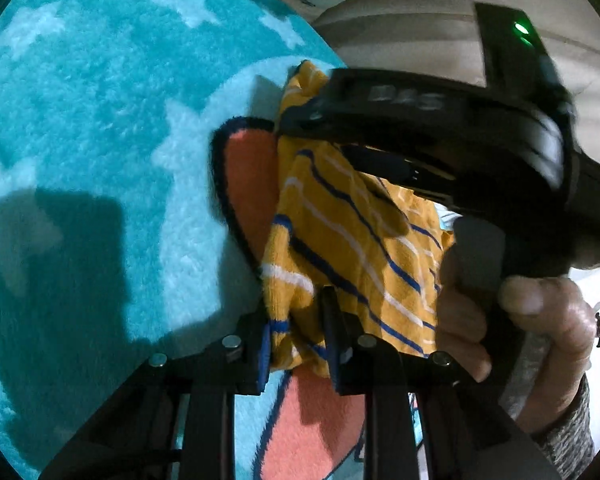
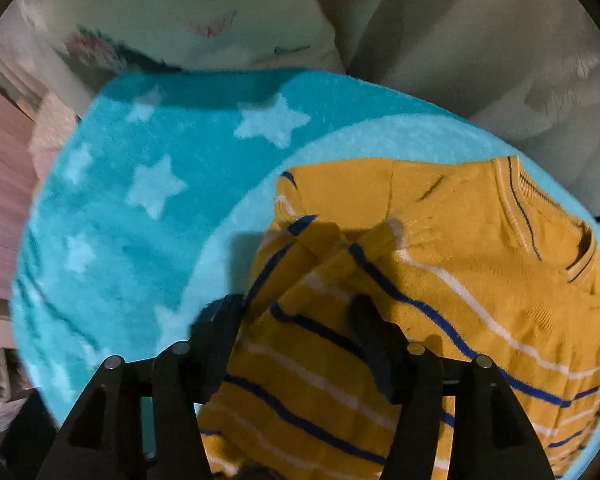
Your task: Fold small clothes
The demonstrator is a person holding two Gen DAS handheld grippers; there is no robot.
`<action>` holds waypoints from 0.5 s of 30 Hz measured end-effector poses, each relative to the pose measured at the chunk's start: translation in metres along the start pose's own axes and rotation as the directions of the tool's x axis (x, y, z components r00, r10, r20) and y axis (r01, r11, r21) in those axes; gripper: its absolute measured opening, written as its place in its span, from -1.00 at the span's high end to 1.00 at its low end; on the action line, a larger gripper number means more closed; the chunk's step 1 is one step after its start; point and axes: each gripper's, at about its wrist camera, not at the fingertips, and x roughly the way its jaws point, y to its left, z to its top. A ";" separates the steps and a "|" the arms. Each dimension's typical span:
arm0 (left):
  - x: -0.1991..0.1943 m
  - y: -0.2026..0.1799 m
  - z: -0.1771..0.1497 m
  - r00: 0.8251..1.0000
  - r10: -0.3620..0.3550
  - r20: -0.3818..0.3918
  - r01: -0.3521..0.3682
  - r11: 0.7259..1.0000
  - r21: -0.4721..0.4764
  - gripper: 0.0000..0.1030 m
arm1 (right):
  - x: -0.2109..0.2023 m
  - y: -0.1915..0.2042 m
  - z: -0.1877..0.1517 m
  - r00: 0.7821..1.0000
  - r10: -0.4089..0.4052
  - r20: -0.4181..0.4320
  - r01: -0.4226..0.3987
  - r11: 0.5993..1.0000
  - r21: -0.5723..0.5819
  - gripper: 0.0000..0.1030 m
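Covering the surface is a fluffy turquoise rug (image 2: 112,216) with pale stars and a paler round patch, and the yellow striped sweater (image 2: 440,280) lies on that patch; beyond the rug, pale bedding or fabric (image 2: 440,60) fills the background, too blurred to name surely. Near the sweater's lower edge, an orange shape with a dark outline (image 1: 248,184) shows on the rug, partly under the knit. The left gripper (image 1: 300,332) is clamped on a bunched fold of the sweater, its fingers pressing the cloth from both sides. The right gripper (image 2: 296,320) hangs over the sweater with its jaws spread wide, one finger over the striped cloth and the other at its edge by the rug, pinching nothing. Only the left wrist view shows a hand (image 1: 540,332) wrapped around the right gripper's black handle above the sweater. Only the right wrist view shows the sweater's ribbed collar (image 2: 528,208).
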 end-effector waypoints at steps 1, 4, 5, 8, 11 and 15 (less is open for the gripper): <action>0.001 0.000 0.004 1.000 0.000 -0.003 0.000 1.000 0.003 0.59 | 0.003 0.004 0.000 1.000 -0.027 -0.002 0.027 0.999 -0.017 -0.25; -0.004 -0.003 0.004 1.000 0.001 -0.005 -0.001 1.000 0.022 0.59 | 0.008 0.020 -0.002 0.993 -0.117 -0.008 0.116 0.989 -0.096 -0.27; -0.007 -0.004 0.003 1.000 0.005 -0.004 -0.005 1.000 0.031 0.59 | 0.009 0.023 -0.004 0.990 -0.139 -0.006 0.138 0.984 -0.117 -0.25; -0.017 -0.008 0.000 1.000 0.028 0.014 -0.028 0.998 0.053 0.59 | 0.008 0.027 -0.009 0.984 -0.177 0.026 0.178 0.974 -0.138 -0.02; -0.033 -0.009 -0.005 0.997 0.054 0.050 -0.057 0.997 0.058 0.59 | -0.001 0.023 -0.017 0.981 -0.178 0.082 0.187 0.975 -0.120 0.56; -0.057 -0.013 -0.006 0.991 0.067 0.113 -0.070 0.997 0.027 0.59 | -0.030 -0.003 -0.028 0.987 -0.048 0.156 0.055 0.998 -0.043 0.68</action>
